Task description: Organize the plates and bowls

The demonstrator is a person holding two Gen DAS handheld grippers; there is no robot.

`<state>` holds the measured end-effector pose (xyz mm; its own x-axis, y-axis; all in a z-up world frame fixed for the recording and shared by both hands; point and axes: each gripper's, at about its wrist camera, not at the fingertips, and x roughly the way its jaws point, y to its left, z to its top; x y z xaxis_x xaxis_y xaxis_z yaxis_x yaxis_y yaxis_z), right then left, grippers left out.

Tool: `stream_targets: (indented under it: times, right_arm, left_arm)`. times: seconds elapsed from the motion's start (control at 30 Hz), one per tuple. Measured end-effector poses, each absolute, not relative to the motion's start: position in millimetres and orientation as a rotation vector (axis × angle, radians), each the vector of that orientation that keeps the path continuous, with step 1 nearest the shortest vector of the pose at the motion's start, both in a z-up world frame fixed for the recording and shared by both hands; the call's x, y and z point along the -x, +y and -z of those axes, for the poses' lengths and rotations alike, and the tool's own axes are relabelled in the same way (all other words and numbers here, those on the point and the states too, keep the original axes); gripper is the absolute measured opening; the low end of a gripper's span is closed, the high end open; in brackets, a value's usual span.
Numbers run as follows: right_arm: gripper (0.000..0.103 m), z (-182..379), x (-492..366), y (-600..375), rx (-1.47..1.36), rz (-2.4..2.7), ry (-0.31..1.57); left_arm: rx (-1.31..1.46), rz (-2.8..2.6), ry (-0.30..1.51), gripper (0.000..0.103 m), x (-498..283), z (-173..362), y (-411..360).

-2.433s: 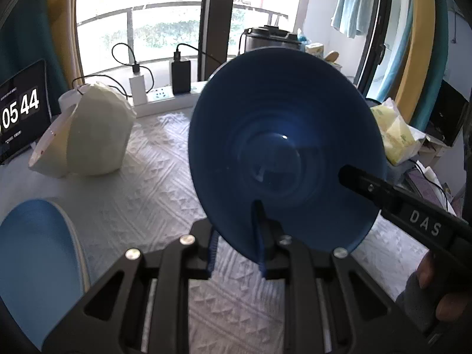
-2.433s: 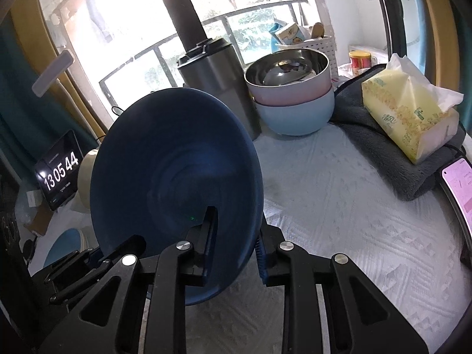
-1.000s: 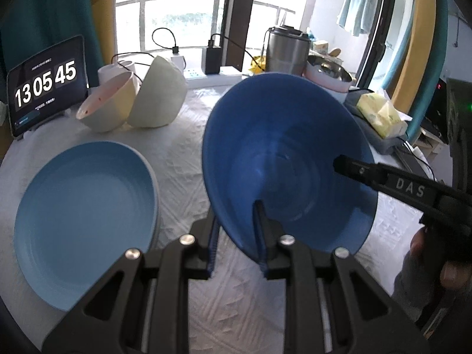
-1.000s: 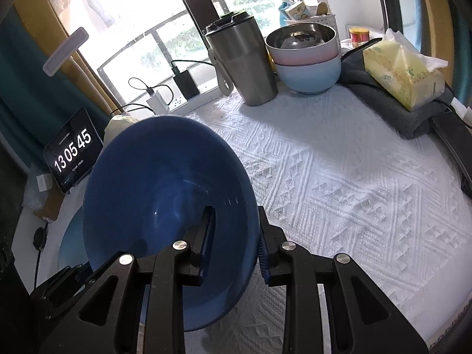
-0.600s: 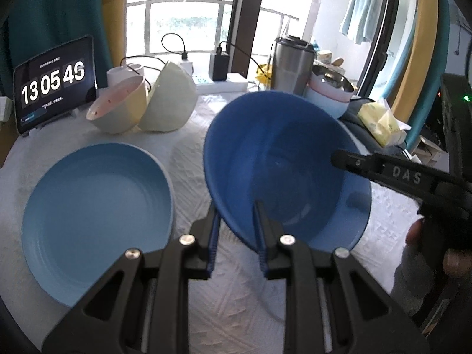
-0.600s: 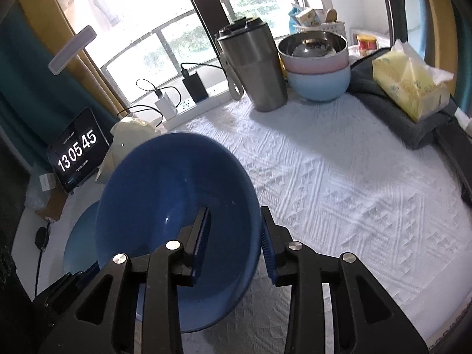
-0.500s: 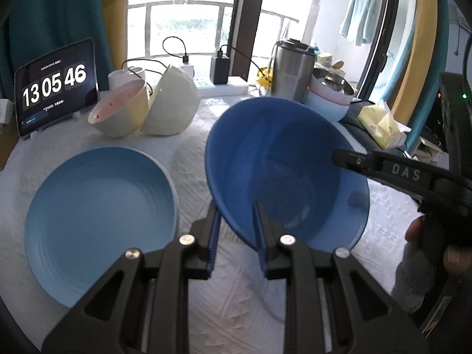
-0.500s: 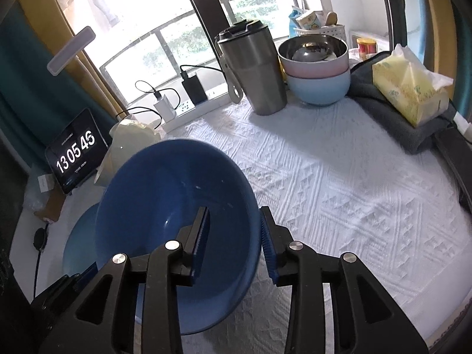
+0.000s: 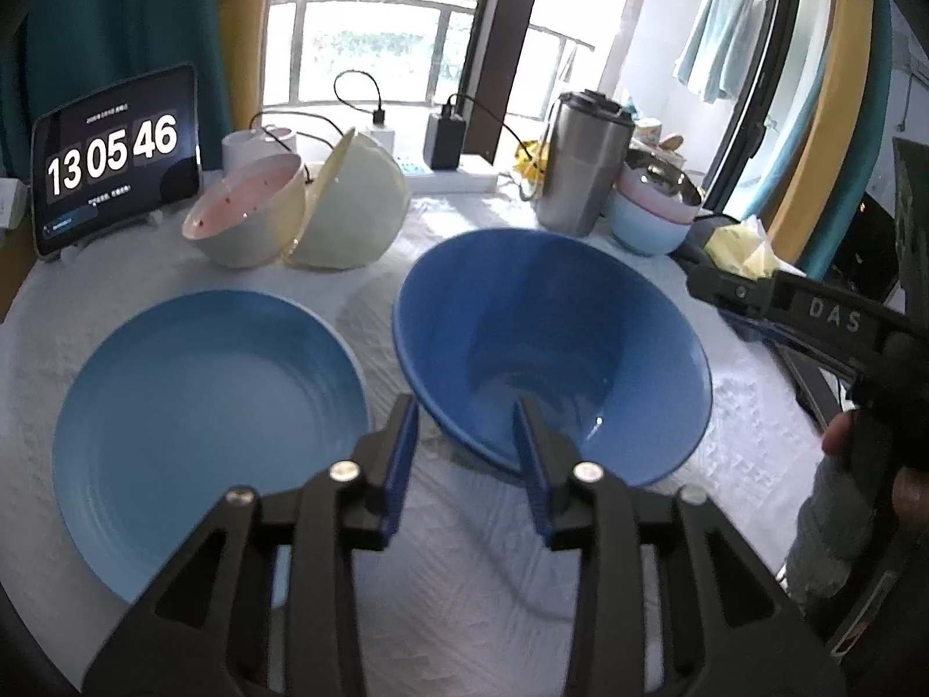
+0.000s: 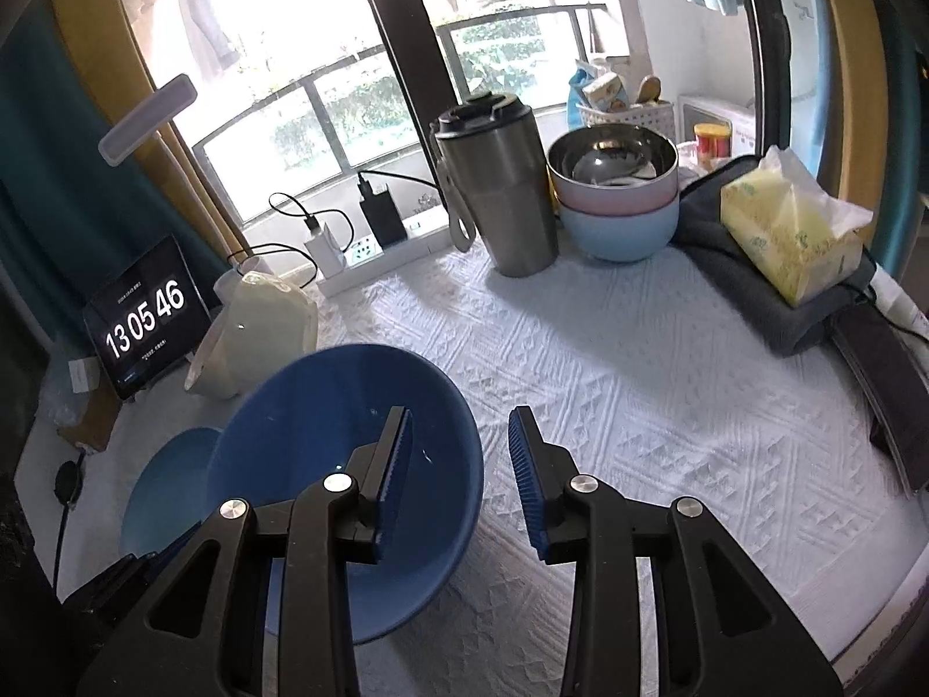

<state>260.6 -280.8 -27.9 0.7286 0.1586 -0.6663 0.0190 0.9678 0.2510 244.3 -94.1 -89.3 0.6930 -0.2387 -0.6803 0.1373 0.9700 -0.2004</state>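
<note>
Dark blue bowl (image 9: 551, 342) now sitting on tabletop (image 10: 638, 395), at 3 o'clock from light blue plate (image 9: 209, 418). Releasing: left gripper (image 9: 464, 435) jaws opening astride rim, right gripper (image 10: 458, 464) jaws apart, gripping nothing. Next, probably needing lifting clear.

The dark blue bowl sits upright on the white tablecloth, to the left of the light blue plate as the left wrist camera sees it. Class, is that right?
Not quite. The dark blue bowl is upright on the white tablecloth, but it lies to the right of the light blue plate, not the left. The left wrist view shows this.
</note>
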Motion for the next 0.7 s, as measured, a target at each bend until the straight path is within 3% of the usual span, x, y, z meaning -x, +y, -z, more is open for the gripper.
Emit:
stream_targets:
  times: [0.07, 0.7]
  right_arm:
    - [0.036, 25, -260, -278, -0.245, -0.08, 0.746]
    - [0.036, 15, -262, -233, -0.186, -0.134, 0.746]
  left_arm:
    - [0.147, 0.212, 0.763, 0.046, -243, 86, -90]
    - [0.189, 0.142, 0.706, 0.047, -237, 73, -42]
